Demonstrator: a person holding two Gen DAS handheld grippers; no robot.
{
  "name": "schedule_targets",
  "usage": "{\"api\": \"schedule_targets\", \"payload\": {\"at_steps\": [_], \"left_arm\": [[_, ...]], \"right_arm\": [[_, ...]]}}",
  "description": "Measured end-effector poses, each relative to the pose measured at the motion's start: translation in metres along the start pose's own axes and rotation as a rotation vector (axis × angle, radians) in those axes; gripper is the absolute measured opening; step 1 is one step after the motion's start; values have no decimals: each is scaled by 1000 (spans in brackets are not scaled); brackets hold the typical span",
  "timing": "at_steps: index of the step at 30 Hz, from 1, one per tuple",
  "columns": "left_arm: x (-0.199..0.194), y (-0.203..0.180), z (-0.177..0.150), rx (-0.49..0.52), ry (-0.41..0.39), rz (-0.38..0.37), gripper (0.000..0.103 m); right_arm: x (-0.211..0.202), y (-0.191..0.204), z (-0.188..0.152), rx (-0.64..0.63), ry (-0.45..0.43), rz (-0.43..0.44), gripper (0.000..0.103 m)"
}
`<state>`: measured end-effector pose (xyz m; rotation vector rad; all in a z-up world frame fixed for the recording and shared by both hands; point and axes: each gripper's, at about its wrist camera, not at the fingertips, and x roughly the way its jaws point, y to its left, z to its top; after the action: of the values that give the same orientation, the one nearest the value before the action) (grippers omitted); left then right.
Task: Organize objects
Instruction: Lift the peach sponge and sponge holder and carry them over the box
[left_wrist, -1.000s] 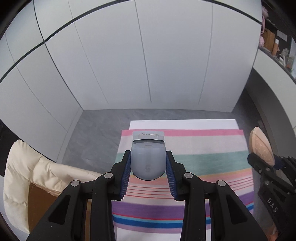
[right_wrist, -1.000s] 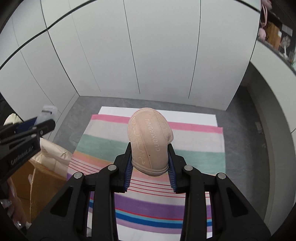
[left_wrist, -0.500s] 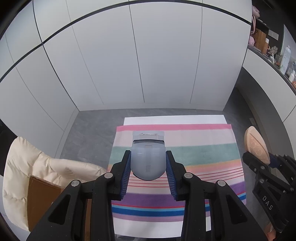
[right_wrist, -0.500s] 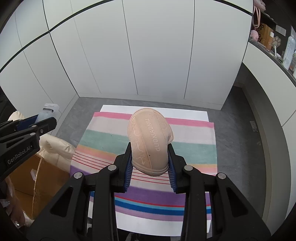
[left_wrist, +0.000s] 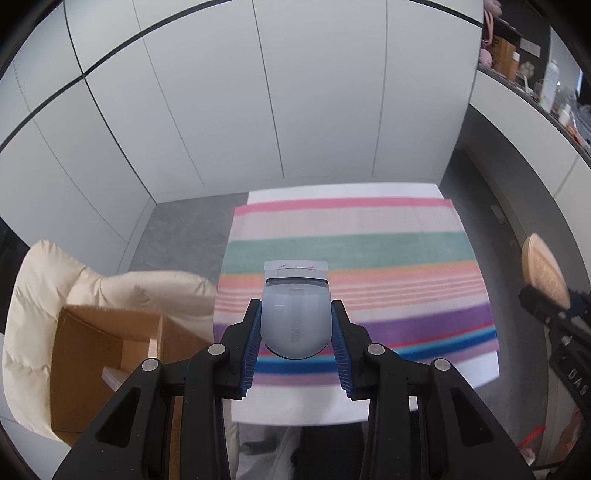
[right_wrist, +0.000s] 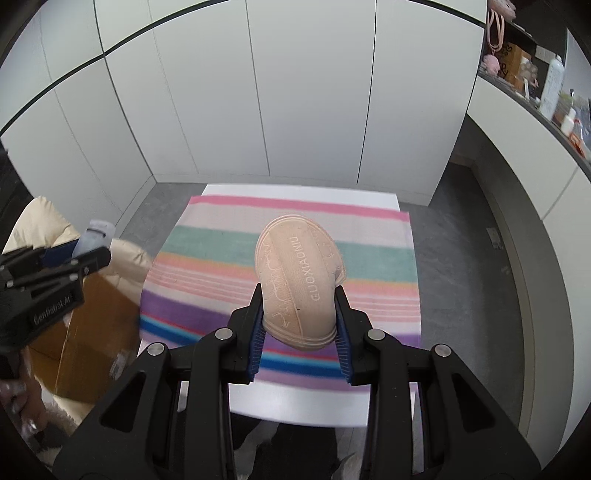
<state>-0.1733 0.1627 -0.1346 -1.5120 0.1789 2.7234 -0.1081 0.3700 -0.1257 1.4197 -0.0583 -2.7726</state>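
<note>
My left gripper (left_wrist: 295, 328) is shut on a pale blue-grey slipper (left_wrist: 295, 314), sole toward the camera, held high above the striped cloth (left_wrist: 351, 266). My right gripper (right_wrist: 300, 317) is shut on a peach slipper (right_wrist: 299, 280), its sole marked GUOXIAONIU, also held above the cloth (right_wrist: 221, 258). The peach slipper also shows at the right edge of the left wrist view (left_wrist: 543, 273). The blue-grey slipper and left gripper show at the left of the right wrist view (right_wrist: 94, 236).
The striped cloth covers a white table (left_wrist: 295, 406). An open cardboard box (left_wrist: 103, 354) stands left of the table, lined with a cream padded coat (left_wrist: 37, 295). White cabinet doors (left_wrist: 295, 110) rise behind. A shelf with bottles (right_wrist: 550, 85) is at the right.
Both grippers have pulled back and up from the table with their slippers. The near table edge and the cardboard box have come into view. Both grips are unchanged.
</note>
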Motion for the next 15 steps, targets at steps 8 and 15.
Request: {"api": "schedule_targets", "payload": {"at_steps": [8,15], "left_arm": [[-13,10,-23,31,-9,-2,37],[-3,35,-26,-1,-14,31,37]], "right_arm": [[-6,1,-46,30,47,-7,34],[-1,5,-49,48,63,-14,34]]}}
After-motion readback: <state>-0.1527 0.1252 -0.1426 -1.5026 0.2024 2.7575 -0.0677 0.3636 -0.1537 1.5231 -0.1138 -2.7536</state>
